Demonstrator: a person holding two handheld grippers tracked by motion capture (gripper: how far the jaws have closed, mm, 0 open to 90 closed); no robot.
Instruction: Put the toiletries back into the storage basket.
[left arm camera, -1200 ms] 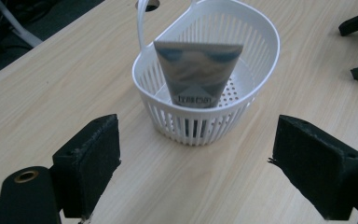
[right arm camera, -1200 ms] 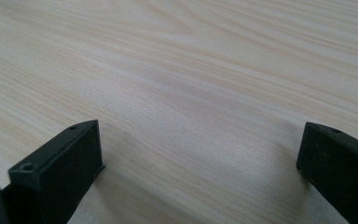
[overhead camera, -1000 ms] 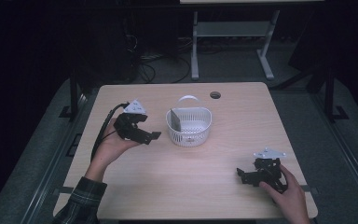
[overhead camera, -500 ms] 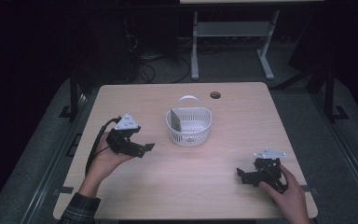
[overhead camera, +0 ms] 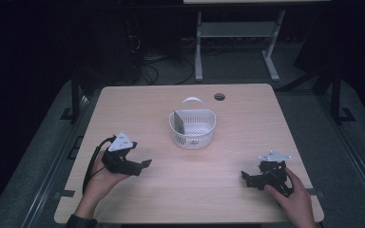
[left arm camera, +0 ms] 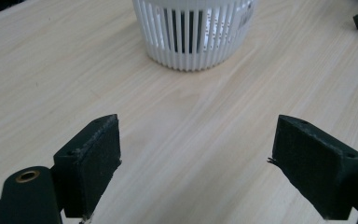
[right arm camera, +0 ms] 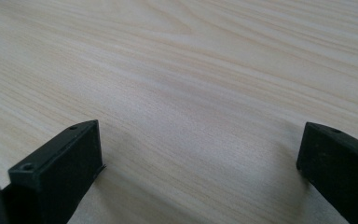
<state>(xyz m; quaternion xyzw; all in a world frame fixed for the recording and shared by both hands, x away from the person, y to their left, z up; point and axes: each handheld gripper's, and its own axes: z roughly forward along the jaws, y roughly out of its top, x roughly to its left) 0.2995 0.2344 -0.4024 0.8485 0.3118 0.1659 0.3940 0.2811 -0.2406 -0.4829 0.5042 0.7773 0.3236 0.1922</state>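
Wooden surface (overhead camera: 247,118) carries a white slatted basket (overhead camera: 193,128) at centre, a grey flat piece (overhead camera: 178,122) standing inside against its left wall. Left gripper (overhead camera: 140,166) sits left of and nearer than the basket, well apart, fingers (left arm camera: 91,163) wide, holding nothing. Right gripper (overhead camera: 245,177) rests low near the right front corner, fingers (right arm camera: 60,168) wide, empty.

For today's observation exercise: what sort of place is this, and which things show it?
Probably a lab or workshop set up for recording. A bare wooden table stands on grey carpet, cables trail on the floor behind, and another table's metal frame stands beyond.
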